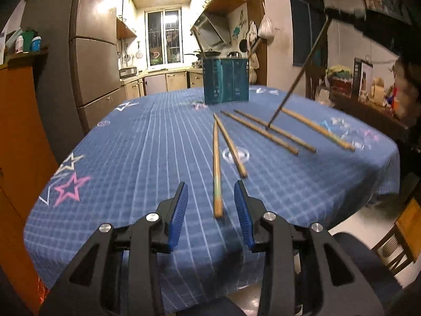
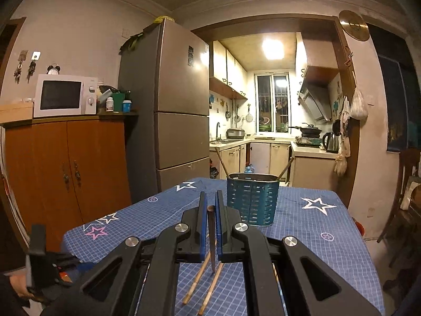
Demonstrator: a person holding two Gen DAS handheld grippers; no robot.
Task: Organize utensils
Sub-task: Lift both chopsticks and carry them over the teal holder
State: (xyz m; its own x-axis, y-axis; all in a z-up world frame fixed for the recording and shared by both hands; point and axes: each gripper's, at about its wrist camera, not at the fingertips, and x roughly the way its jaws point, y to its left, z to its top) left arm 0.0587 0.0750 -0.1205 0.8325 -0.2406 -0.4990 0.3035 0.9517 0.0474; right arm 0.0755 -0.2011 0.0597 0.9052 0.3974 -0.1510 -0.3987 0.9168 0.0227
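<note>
Gripping one dark chopstick [image 2: 211,239] between nearly closed pads, the right tongs [image 2: 209,226] are holding it steeply over the counter [image 2: 310,237], its tip just above the loose ones. The left tongs [image 1: 210,205] are hanging wide open and empty, straddling the near end of a bamboo chopstick [image 1: 216,173]. Two sticks are already leaning in the blue utensil holder [image 2: 252,200] at the far end. Five chopsticks are lying scattered on the blue cloth, so most of the sorting is, by my judgement, waiting to be done.

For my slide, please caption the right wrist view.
Right tongs gripping one dark chopstick before the teal perforated holder.
</note>
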